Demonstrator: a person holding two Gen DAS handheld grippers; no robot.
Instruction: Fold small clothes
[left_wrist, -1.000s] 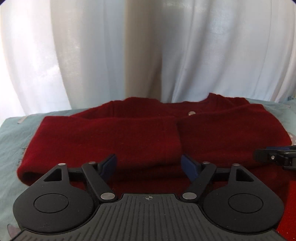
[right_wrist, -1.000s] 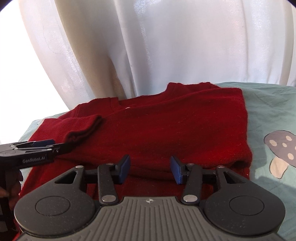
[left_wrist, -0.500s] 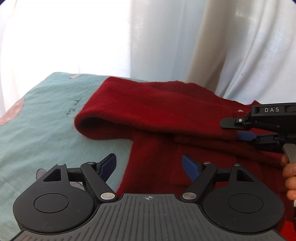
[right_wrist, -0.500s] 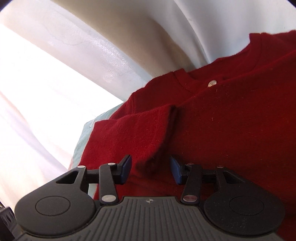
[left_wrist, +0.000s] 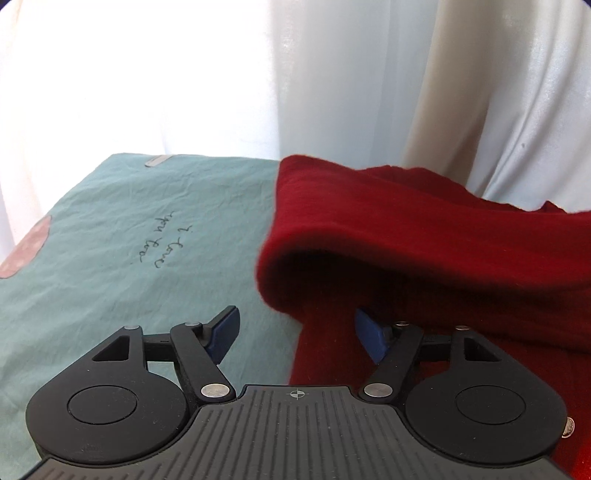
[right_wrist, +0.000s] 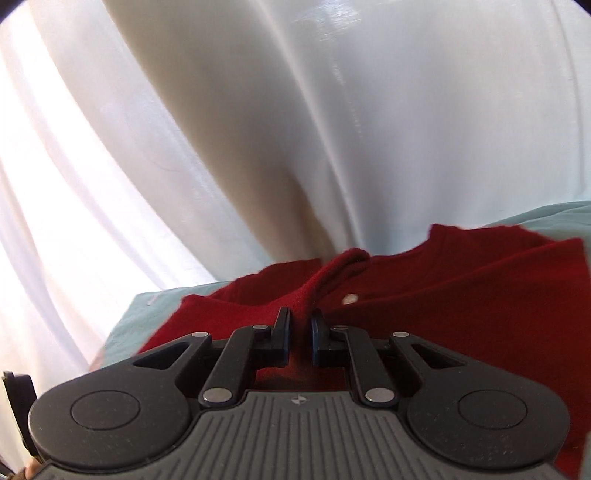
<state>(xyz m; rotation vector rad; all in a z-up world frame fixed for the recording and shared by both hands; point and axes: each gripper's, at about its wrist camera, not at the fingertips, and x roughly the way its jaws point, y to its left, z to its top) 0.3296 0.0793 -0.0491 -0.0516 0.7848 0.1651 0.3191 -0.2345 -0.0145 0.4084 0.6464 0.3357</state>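
sweater (left_wrist: 424, 236): red knit, lies on the teal sheet (left_wrist: 129, 229) toward its far edge by the curtain (left_wrist: 369, 74), sleeve folded across the body
right gripper (right_wrist: 299, 332): jaws together – clamped on a raised ridge of sleeve cloth
left gripper (left_wrist: 295, 332): jaws closing, not yet pressing – sweater's near-left edge between them
handling: soft, light, floppy knit; likely sags and stretches if lifted
take hold: at edges or cuff, a full pinch of cloth
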